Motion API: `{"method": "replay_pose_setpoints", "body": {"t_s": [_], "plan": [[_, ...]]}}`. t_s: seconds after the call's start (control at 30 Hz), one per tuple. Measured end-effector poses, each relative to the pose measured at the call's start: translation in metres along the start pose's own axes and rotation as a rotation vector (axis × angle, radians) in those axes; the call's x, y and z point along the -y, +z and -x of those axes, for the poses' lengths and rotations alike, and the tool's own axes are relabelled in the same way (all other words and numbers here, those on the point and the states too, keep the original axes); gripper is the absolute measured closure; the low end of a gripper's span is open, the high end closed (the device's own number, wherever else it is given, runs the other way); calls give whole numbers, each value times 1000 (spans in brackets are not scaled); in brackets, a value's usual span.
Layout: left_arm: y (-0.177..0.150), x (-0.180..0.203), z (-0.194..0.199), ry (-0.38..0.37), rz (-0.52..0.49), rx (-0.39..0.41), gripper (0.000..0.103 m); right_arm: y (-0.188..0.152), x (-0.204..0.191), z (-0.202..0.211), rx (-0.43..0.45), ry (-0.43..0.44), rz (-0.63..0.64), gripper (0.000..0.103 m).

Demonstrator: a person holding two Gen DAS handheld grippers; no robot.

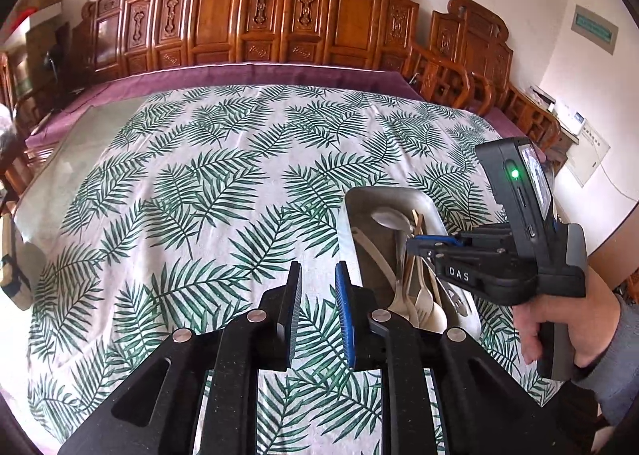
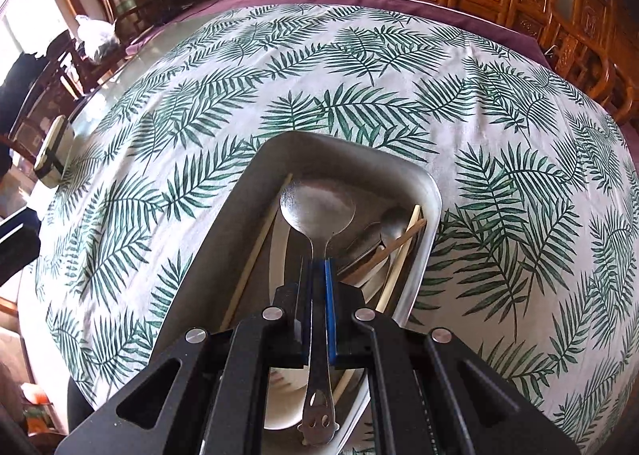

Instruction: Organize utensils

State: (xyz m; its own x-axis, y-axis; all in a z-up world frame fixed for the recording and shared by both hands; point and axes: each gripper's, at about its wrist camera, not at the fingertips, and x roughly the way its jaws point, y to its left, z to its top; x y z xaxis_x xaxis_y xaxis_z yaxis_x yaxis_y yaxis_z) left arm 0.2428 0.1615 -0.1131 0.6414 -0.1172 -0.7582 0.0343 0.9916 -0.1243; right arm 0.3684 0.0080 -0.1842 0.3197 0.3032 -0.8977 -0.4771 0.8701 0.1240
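Utensils sit piled in the metal tray (image 2: 247,223) on the leaf-print counter (image 2: 159,135). Your right hand-held gripper (image 2: 318,267) is clamped on a steel ladle (image 2: 317,207), bowl hanging over the tray. Your left hand-held gripper (image 1: 318,271) stands slightly parted, holding nothing, just beside the tray's left edge.

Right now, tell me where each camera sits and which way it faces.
Left wrist: on the left hand-held gripper, angled down across the leaf-print tablecloth; its empty fingers, the right hand-held gripper and the hand show.
Right wrist: on the right hand-held gripper, looking down into the metal tray, shut on a steel spoon.
Shared: tray, tablecloth.
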Motion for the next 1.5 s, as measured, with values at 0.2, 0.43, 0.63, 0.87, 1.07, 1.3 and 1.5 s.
{"method": "replay_pose_setpoints", "body": {"t_s": [0.2, 0.43, 0.63, 0.87, 1.07, 1.3, 1.5], "plan": [[-2, 1, 1, 6, -5, -4, 87, 5, 6, -4, -1, 0, -44, 96], [-3, 4, 4, 14, -11, -6, 86, 6, 2, -4, 5, 25, -55, 95], [-4, 11, 13, 30, -19, 0, 83, 0, -1, 23, 68, 67, -38, 95], [-13, 35, 36, 41, -43, 32, 58, -39, 16, 80, 159, 86, -56, 95], [-24, 63, 51, 63, -68, 68, 12, -81, 39, 120, 221, 71, -84, 89], [-40, 95, 63, 78, -91, 71, 8, -128, 57, 163, 285, 14, -96, 61], [-56, 120, 79, 84, -81, 103, 8, -167, 71, 196, 351, -58, -131, 25]]}}
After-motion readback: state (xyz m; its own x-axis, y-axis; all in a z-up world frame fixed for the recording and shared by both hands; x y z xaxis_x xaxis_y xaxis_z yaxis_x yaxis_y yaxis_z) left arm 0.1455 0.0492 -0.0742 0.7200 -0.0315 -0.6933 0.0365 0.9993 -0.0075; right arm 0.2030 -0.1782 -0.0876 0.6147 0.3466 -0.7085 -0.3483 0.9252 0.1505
